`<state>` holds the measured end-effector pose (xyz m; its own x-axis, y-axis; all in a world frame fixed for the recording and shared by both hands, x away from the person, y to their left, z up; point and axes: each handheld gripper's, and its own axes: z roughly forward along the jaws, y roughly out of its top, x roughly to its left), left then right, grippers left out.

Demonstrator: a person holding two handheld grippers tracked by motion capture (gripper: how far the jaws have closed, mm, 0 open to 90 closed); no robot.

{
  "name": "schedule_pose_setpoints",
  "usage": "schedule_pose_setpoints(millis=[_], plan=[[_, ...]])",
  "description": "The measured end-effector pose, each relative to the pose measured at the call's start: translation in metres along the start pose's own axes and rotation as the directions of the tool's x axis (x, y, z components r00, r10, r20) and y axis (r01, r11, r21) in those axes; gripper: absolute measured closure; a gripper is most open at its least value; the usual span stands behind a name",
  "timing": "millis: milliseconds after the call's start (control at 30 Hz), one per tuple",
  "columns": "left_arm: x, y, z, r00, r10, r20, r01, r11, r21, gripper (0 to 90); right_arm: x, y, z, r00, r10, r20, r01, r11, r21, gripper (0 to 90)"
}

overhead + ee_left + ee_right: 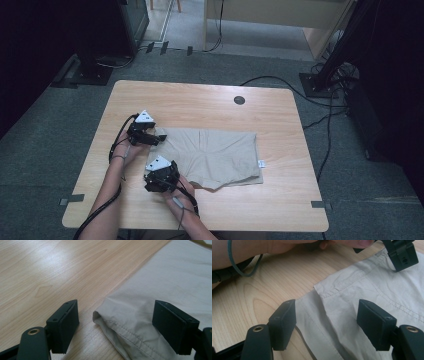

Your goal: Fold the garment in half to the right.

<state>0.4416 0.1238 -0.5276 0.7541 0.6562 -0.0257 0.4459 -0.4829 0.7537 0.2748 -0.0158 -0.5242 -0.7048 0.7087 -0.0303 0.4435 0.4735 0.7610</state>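
A folded beige garment [217, 156] lies flat in the middle of the wooden table [200, 102]. My left gripper [159, 138] sits at the garment's upper left corner; in the left gripper view its jaws stand open [113, 327] with the hemmed corner of the beige garment [140, 322] lying between them, untouched. My right gripper [159, 176] rests at the lower left corner. Its jaws are open [325, 323] too, with a stitched edge of the garment [352, 302] between the pads. The other gripper's black jaw [402, 255] appears at the top right of the right gripper view.
A dark round grommet [239, 100] sits in the tabletop at the back. A small white tag [261, 164] sticks out at the garment's right edge. Cables [320, 125] run over the grey floor to the right of the table. Stands and furniture are behind it.
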Motion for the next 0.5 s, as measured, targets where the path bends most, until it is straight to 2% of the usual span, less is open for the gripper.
schedule_pose_setpoints(millis=[267,500], plan=[[0.000,0.000,0.000,1.0000,-0.001,0.001,0.001,1.0000,-0.001,21.4,0.005,0.002,0.006,0.9998,-0.016,-0.006,0.017,1.000,0.022,31.3],[0.000,0.000,0.000,1.0000,0.001,0.000,-0.001,1.0000,0.000,21.4,0.004,0.005,0.011,0.9999,0.008,-0.015,-0.008,1.000,0.016,35.4]])
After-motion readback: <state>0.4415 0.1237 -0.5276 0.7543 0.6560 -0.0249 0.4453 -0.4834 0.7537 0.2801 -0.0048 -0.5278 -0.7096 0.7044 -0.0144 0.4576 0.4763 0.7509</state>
